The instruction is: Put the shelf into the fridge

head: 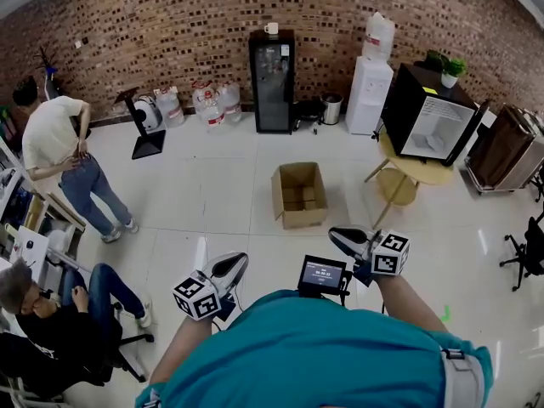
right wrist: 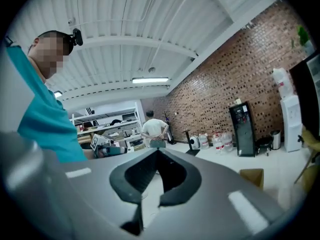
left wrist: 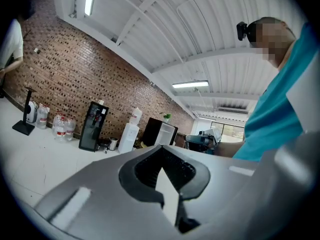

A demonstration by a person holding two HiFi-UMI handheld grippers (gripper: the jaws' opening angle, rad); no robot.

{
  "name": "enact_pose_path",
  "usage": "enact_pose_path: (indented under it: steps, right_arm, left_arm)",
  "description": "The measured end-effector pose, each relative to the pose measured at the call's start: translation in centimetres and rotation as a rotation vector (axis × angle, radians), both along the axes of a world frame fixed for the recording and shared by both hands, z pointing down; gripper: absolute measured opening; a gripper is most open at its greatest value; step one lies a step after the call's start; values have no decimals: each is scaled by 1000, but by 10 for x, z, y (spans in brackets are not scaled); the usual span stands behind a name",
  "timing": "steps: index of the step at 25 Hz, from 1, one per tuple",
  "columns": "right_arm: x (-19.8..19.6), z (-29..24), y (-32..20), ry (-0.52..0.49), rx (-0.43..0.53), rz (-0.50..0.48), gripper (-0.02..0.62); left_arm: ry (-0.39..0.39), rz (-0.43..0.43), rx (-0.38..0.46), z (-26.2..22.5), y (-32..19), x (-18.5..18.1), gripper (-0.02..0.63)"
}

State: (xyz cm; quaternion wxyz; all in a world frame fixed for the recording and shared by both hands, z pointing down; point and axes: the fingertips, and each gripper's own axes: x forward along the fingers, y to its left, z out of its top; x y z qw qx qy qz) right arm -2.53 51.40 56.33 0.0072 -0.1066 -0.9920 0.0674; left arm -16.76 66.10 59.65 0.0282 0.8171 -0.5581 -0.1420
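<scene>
A small black fridge (head: 408, 100) stands on a round wooden table (head: 442, 173) at the right of the head view. Its door is open and the inside is white; I cannot make out a shelf. The same fridge (left wrist: 159, 132) shows far off in the left gripper view. My left gripper (head: 240, 260) and right gripper (head: 333, 233) are held close to my body, far from the fridge. The left gripper (left wrist: 161, 148) has its tips together with nothing between them, and so does the right gripper (right wrist: 158, 151).
An open cardboard box (head: 299, 194) sits on the white floor ahead. A tall black drinks cooler (head: 273, 82), water bottles (head: 212, 102) and a water dispenser (head: 371, 83) line the brick wall. One person stands (head: 64, 155) and another sits (head: 51, 313) at the left. An office chair (head: 529, 249) is at the right.
</scene>
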Motion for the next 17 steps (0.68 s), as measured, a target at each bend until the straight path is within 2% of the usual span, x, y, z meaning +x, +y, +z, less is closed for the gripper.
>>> enact_pose_path:
  steps: [17]
  right_arm:
    - [-1, 0, -13, 13, 18, -3, 2]
  left_arm:
    - [3, 7, -4, -2, -18, -1, 2]
